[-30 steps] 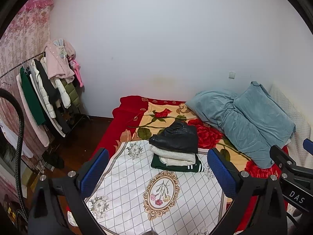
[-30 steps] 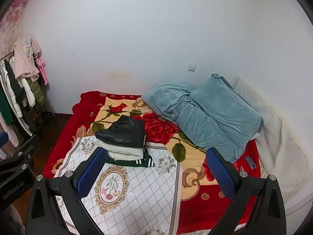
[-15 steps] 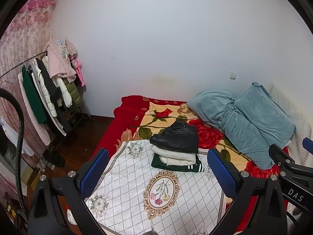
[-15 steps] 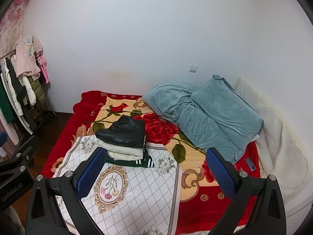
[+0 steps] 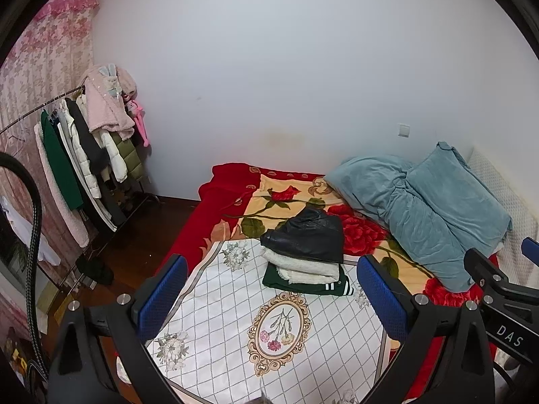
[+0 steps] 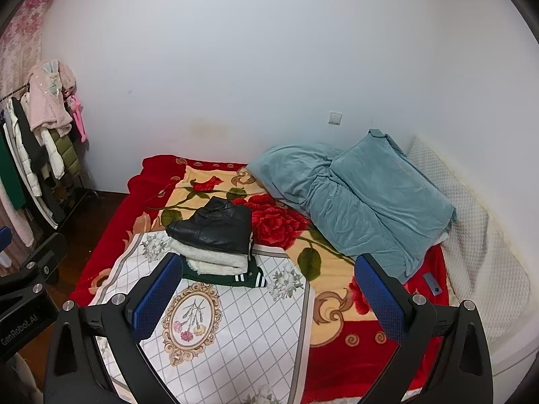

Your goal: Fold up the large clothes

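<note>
A stack of folded clothes (image 5: 305,252) lies on the bed: a black leather jacket (image 5: 306,235) on top, a white fleece (image 5: 299,267) under it, a dark green garment with white stripes (image 5: 316,286) at the bottom. The stack also shows in the right wrist view (image 6: 215,239). My left gripper (image 5: 269,299) is open and empty, held above the white checked cloth (image 5: 235,330), short of the stack. My right gripper (image 6: 266,299) is open and empty, above the same cloth (image 6: 242,330). Each gripper shows at the edge of the other's view.
The bed has a red floral blanket (image 6: 333,346). A blue-grey quilt (image 6: 353,202) is heaped at the right, beside a white pillow (image 6: 471,235). A clothes rack with hanging coats (image 5: 84,155) stands at the left over a dark wooden floor (image 5: 134,232). A black hose (image 5: 33,235) hangs at far left.
Both views have shifted slightly; the rack and the stack sit a little further right in the frames. The grippers stay open and nothing on the bed has moved.
</note>
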Motion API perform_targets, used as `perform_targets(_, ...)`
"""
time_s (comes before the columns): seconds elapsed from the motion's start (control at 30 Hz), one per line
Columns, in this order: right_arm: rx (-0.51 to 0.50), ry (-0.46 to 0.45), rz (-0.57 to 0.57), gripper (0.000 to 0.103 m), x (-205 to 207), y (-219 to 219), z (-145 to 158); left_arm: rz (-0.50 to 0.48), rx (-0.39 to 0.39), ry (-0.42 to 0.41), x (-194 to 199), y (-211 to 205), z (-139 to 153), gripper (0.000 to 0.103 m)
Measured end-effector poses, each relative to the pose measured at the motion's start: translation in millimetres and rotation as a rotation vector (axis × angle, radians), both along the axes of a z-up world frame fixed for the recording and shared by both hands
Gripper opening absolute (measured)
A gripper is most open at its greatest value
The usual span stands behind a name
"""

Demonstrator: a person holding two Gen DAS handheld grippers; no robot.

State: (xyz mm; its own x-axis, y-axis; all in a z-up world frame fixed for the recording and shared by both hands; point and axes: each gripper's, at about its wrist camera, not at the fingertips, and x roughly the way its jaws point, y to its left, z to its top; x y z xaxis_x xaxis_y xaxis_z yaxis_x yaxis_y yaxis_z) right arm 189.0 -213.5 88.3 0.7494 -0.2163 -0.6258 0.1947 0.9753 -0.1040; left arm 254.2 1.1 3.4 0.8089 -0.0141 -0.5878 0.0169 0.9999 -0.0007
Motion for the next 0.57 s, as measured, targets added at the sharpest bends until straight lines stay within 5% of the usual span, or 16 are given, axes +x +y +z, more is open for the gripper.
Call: perform_targets(0.57,0.001,0.000,0.010,0.103,1,1,0,0.027,-0.009,0.010,-6,10,-3,0.102)
